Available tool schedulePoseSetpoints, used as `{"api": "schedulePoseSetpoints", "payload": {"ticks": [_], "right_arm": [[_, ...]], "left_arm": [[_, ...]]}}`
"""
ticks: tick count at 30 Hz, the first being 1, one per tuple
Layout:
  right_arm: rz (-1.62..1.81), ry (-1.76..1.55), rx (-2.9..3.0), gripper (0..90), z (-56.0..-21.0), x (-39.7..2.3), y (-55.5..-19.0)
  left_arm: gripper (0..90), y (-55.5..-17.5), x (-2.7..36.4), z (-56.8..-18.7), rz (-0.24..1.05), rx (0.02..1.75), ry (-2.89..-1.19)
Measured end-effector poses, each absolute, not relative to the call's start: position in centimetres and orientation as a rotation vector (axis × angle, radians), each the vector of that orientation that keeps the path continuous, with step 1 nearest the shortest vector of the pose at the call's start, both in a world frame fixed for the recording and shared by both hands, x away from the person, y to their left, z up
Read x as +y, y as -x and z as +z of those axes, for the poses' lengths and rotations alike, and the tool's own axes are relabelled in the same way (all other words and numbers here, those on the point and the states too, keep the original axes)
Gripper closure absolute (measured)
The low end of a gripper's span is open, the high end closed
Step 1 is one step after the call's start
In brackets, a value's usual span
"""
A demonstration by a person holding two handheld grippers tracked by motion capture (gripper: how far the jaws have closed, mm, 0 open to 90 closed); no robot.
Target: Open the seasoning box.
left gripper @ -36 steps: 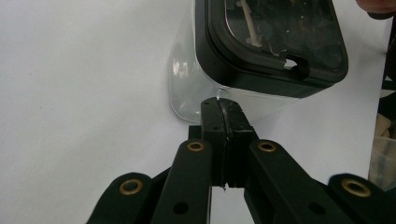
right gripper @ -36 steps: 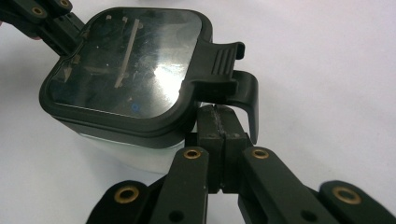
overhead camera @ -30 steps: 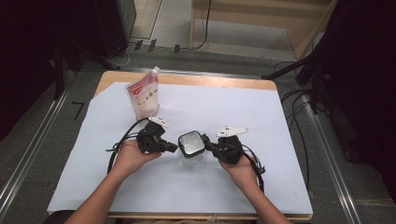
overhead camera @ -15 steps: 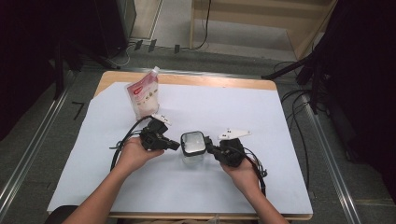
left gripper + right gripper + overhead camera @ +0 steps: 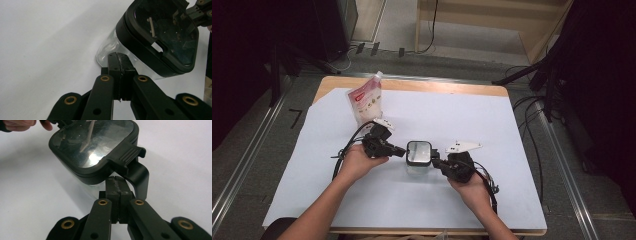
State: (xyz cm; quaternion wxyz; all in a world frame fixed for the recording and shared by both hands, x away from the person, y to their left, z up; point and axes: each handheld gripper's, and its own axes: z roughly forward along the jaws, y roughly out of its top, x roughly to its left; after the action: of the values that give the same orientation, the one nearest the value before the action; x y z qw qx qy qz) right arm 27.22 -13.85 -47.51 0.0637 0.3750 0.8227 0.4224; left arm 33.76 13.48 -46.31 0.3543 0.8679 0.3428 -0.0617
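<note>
A clear container with a black-framed lid (image 5: 418, 152) stands mid-table on the white sheet. My left gripper (image 5: 402, 150) is shut, its tips touching the container's left side. In the left gripper view the closed tips (image 5: 120, 56) rest against the clear wall (image 5: 110, 47) just under the lid (image 5: 162, 40), which looks tilted. My right gripper (image 5: 434, 161) is shut too and meets the container's right side. In the right gripper view its tips (image 5: 116, 180) sit under the lid's ribbed latch tab (image 5: 127, 155), beside a black curved handle (image 5: 141, 180). Nothing lies between either pair of jaws.
A red-and-white pouch (image 5: 364, 102) stands upright at the back left of the white sheet (image 5: 472, 115). Cables trail from both grippers toward the front edge. The wooden table edge (image 5: 437, 86) shows at the back, with metal rails on the floor to either side.
</note>
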Motion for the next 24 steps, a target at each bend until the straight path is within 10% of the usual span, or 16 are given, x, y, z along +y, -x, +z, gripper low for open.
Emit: {"api": "schedulePoseSetpoints", "payload": {"ticks": [24], "right_arm": [[1.269, -1.194, 2.458, 90.0, -46.3, -16.2, -27.3]], "left_arm": [[48.4, -32.6, 15.2, -43.8, -0.106, 0.686, -2.256]]}}
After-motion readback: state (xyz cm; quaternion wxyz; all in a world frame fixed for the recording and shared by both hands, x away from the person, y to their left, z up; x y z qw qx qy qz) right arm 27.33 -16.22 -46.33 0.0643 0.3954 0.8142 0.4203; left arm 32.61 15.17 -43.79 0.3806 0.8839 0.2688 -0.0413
